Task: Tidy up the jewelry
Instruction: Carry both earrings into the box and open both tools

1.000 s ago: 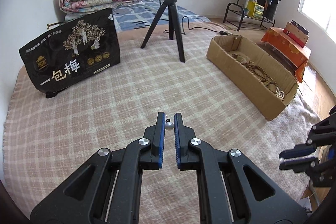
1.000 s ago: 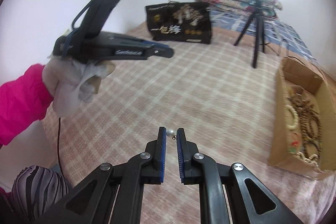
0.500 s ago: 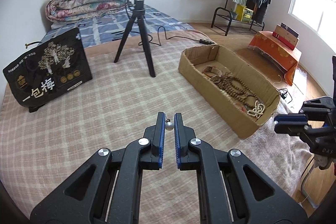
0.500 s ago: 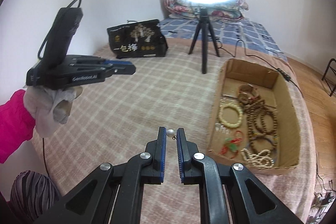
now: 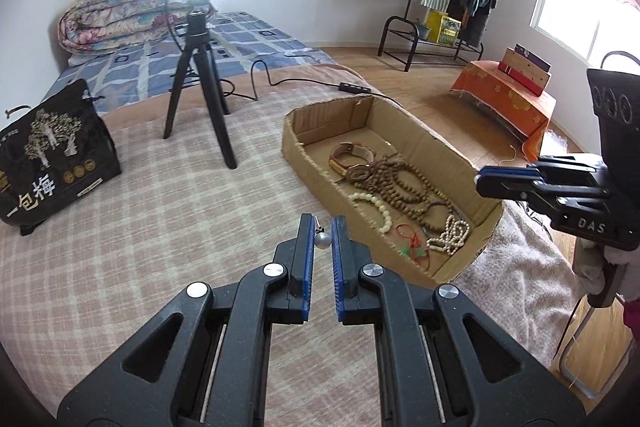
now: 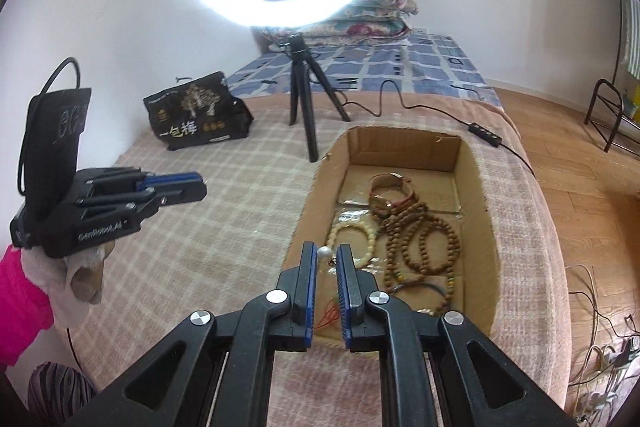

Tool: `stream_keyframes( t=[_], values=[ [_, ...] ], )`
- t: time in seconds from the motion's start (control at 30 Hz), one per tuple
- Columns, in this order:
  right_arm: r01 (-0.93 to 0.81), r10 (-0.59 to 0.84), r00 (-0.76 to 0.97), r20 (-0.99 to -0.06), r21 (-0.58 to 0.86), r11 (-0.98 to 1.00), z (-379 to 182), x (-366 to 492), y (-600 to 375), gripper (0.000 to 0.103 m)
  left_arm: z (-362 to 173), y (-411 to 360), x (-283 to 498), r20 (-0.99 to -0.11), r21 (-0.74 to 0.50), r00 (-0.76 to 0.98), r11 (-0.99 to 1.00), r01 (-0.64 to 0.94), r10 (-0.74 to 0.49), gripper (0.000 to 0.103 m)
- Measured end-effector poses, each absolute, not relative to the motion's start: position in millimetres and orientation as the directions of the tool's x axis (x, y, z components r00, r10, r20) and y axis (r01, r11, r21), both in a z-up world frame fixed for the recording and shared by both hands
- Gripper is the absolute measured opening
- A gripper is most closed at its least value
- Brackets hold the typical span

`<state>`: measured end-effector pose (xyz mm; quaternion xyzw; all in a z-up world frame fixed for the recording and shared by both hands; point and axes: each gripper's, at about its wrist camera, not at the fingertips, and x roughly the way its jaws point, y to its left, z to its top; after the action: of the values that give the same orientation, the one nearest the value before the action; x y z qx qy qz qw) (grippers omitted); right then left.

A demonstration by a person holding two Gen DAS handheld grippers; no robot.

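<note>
Plaid blanket (image 5: 132, 227), pink-and-cream, covers the whole work surface; biggest thing in both views. On it, largest down: 1 ring light on a black tripod (image 5: 196, 83), 1 black printed bag (image 5: 52, 163), 1 open cardboard box (image 5: 452, 155) w/ jewelry inside.

Box contents, as far as I can count: 1 watch w/ tan strap (image 6: 390, 193), a tangle of brown wooden bead strands (image 6: 420, 239) (number of strands can't be told, they overlap), 1 cream bead bracelet (image 5: 374, 205), 1 whitish bead bunch (image 5: 450, 233) near the front wall, red cord bits (image 5: 412, 241).

2 grippers, 2 earrings. Left gripper (image 5: 323, 233) has its blue pads nearly together, pinching 1 grey pearl earring (image 5: 322, 239) at the tips, over the blanket just short of the box's near wall. Right gripper (image 6: 327, 259) likewise nearly closed on 1 white pearl earring (image 6: 324, 251), small hook hanging below it, over the box's near-left corner.

Handling, my read: both pearls are tiny, light, hard, round and slick, so they could squirt out sideways if the pinch loosens or shifts. Grip looks centred on the ball, which seems right; the wire hook is thin, bendy, poor place to hold. Likely to snag in the bead tangle, so a bare patch of box floor looks the better drop spot.
</note>
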<state>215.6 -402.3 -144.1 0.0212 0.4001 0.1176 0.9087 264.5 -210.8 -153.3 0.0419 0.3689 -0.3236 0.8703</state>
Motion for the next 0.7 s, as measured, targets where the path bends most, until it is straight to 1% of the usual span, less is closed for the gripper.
stream_keyframes(
  t=[0.4, 0.7],
  values=[
    [-0.141, 0.188, 0.674, -0.714, 0.125, 0.982, -141, 266, -435, 0.008, -157, -262, 275, -0.667, -0.159, 0.497, 0.758, 0.633, -0.555, 0.007],
    [-0.112, 0.166, 0.672, -0.721, 0.123, 0.986, -149, 304, -451, 0.008, -163, -284, 286, -0.670, -0.165, 0.485, 0.750, 0.640, -0.561, 0.007]
  ],
)
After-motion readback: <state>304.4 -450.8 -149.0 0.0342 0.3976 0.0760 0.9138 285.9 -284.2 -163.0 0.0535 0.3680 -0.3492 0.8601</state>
